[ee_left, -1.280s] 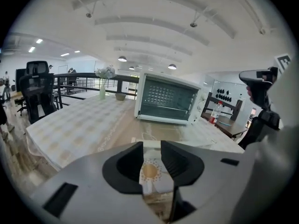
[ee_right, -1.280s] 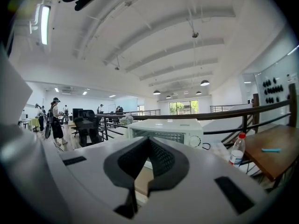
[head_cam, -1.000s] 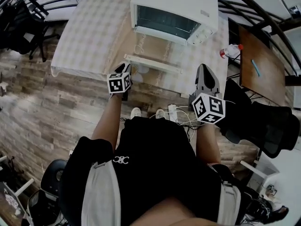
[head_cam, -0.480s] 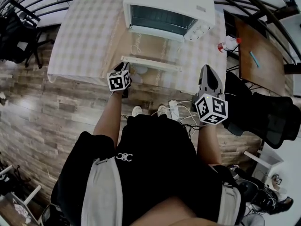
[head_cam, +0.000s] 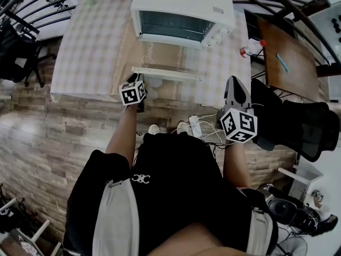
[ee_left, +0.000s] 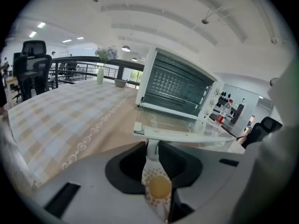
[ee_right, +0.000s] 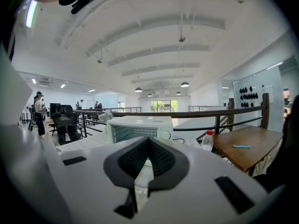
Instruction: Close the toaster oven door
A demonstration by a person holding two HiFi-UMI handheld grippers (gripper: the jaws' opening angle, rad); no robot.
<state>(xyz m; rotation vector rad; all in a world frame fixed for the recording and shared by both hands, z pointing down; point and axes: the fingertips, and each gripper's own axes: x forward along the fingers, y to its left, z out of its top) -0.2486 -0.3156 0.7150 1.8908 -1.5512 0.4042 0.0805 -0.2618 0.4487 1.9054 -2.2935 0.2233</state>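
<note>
At the near edge of the table, the left gripper has its jaws drawn in on a white strip that is printed with an orange disc ringed by dots and carries no lettering. Its tips sit just under the left end of the door handle. The right gripper is off to the right, short of the table. Its jaws meet at the tips with nothing between them. Beyond the handle, the glass door lies folded down flat in front of the white toaster oven, leaving the chamber open. A clear bottle with a red cap stands right of the oven, its contents and label too small to read. At the far end are a vase of flowers and a small bowl.
</note>
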